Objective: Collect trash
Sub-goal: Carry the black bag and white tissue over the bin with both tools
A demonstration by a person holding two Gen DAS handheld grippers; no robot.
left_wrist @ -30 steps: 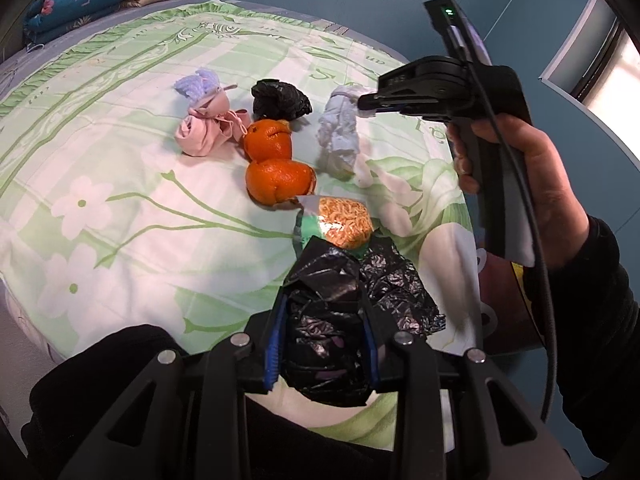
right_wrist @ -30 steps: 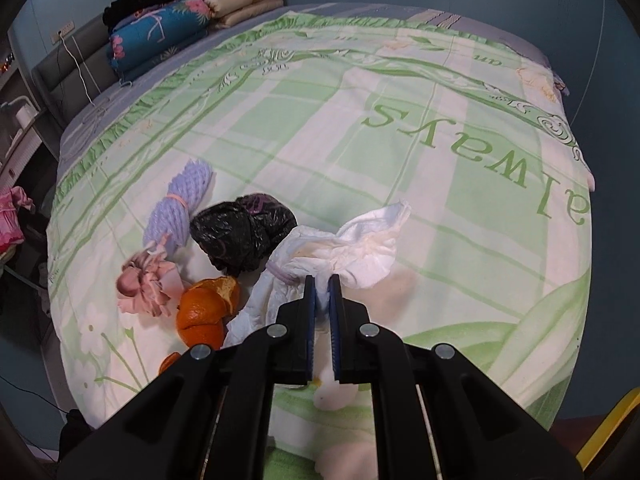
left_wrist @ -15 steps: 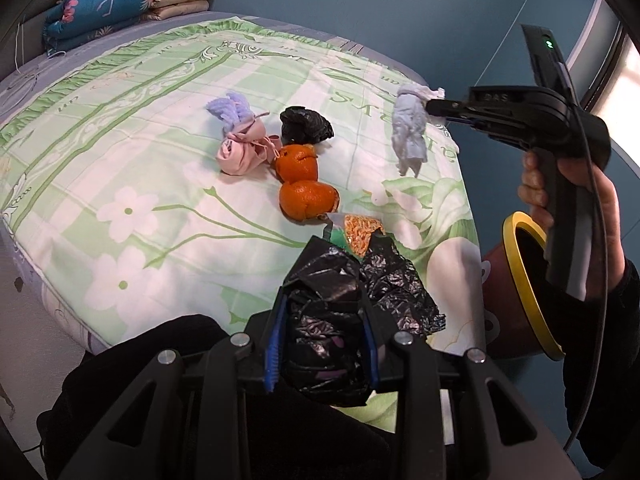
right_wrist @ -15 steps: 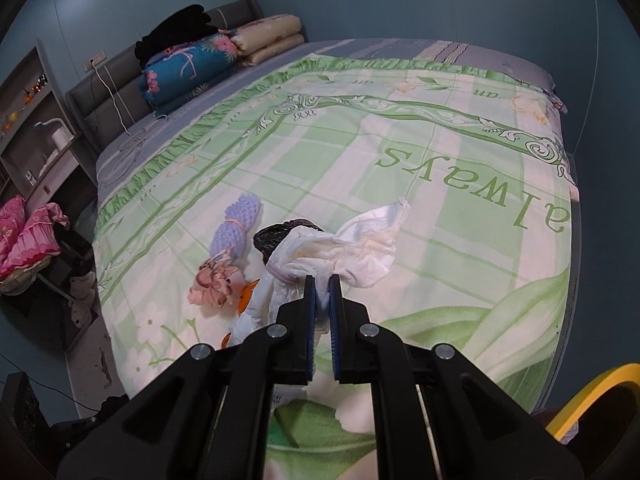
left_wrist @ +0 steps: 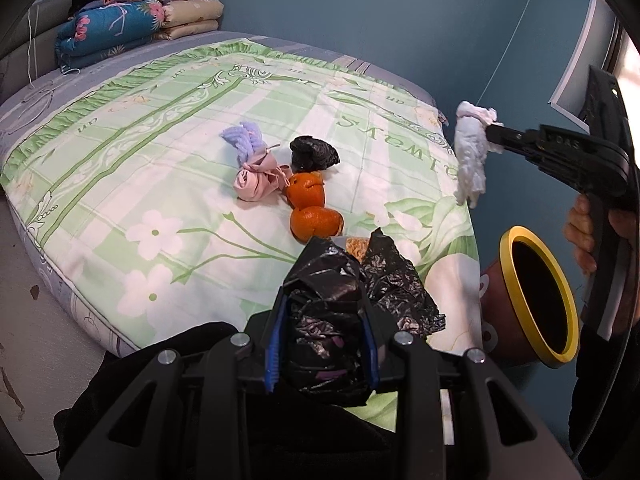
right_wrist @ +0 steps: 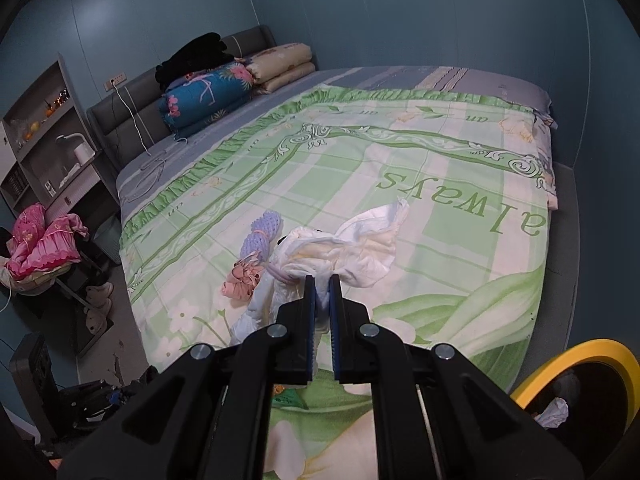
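Note:
My left gripper (left_wrist: 324,344) is shut on a crumpled black plastic bag (left_wrist: 332,320) held above the near bed edge. My right gripper (right_wrist: 322,292) is shut on a bunched white cloth (right_wrist: 348,244), lifted high over the bed's right side; it hangs in the left wrist view (left_wrist: 472,160). On the bed lie two orange peels (left_wrist: 314,208), a small black bag (left_wrist: 314,154), a pink bundle (left_wrist: 256,182), a lilac knit bundle (left_wrist: 246,142) and a snack packet (left_wrist: 356,246). A yellow-rimmed bin (left_wrist: 536,300) stands beside the bed, below the right gripper.
The green floral bedspread (left_wrist: 160,128) covers a big bed. Folded quilts and pillows (left_wrist: 120,28) sit at the headboard. A shelf unit (right_wrist: 44,136) and pink clothes (right_wrist: 40,240) stand left of the bed. The bin (right_wrist: 576,364) holds a white scrap.
My right gripper has lifted the white cloth off the bed and carried it up and to the right, toward the bin. My left gripper has pulled back with the black bag.

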